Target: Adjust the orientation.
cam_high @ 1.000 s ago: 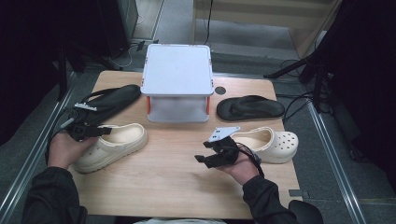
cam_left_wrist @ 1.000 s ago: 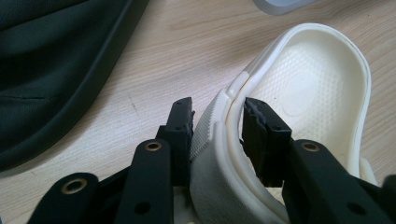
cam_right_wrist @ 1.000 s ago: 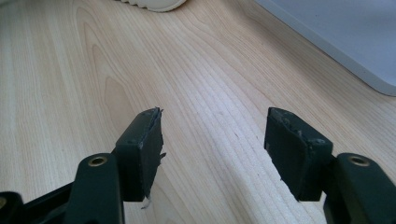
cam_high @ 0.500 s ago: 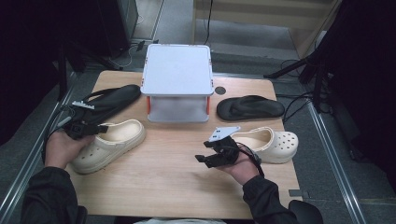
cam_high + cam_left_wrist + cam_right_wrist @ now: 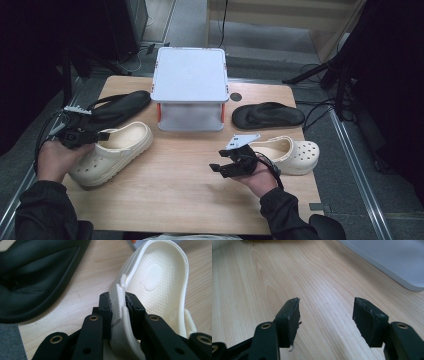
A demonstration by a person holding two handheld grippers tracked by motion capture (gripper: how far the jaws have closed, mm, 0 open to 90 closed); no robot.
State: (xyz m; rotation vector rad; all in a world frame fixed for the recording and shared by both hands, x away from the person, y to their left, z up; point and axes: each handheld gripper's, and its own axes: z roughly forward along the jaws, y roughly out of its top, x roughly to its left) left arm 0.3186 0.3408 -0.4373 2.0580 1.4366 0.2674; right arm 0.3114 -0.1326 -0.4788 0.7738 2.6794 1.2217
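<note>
L claw (image 5: 117, 307) has just been closing, now pinches clog (image 5: 160, 280) sidewall between pads; clog's heel end lifting vs. a sec ago. R claw (image 5: 325, 320) wide, empty, idle. Pickup underway.

No readable text, label, brand or number appears on anything.
</note>
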